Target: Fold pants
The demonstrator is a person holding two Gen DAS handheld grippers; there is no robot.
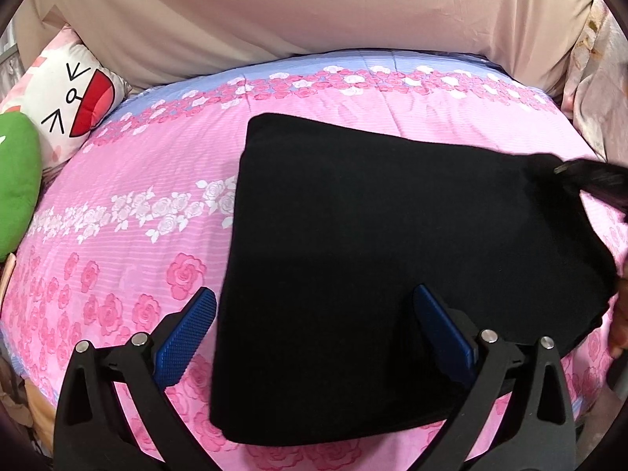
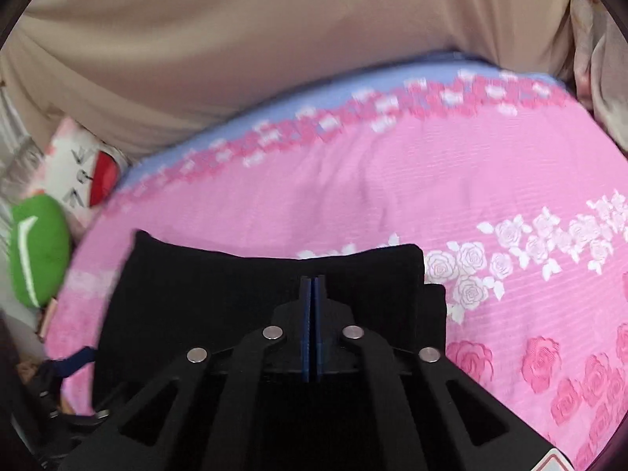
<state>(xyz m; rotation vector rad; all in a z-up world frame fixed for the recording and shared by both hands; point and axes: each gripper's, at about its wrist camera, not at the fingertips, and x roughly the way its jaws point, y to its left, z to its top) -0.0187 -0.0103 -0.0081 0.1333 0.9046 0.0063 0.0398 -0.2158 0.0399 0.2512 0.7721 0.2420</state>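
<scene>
The black pants (image 1: 392, 235) lie folded into a thick rectangle on the pink rose bedspread (image 1: 137, 180). My left gripper (image 1: 314, 292) hovers open over their near left part. One blue pad (image 1: 184, 341) is above the bedspread, the other above the cloth. In the right wrist view my right gripper (image 2: 313, 278) has its blue pads pressed together, with the black pants (image 2: 219, 294) under and around the tips. It looks shut on a pinch of the cloth. The pants' right edge (image 1: 604, 243) curves upward.
A beige sheet (image 1: 314, 11) rises behind the bed. A white cartoon pillow (image 1: 74, 98) and a green cushion (image 1: 15, 180) sit at the left edge. A dark blurred strand (image 1: 592, 182) hangs at the right, with part of a hand (image 1: 620, 329) below it.
</scene>
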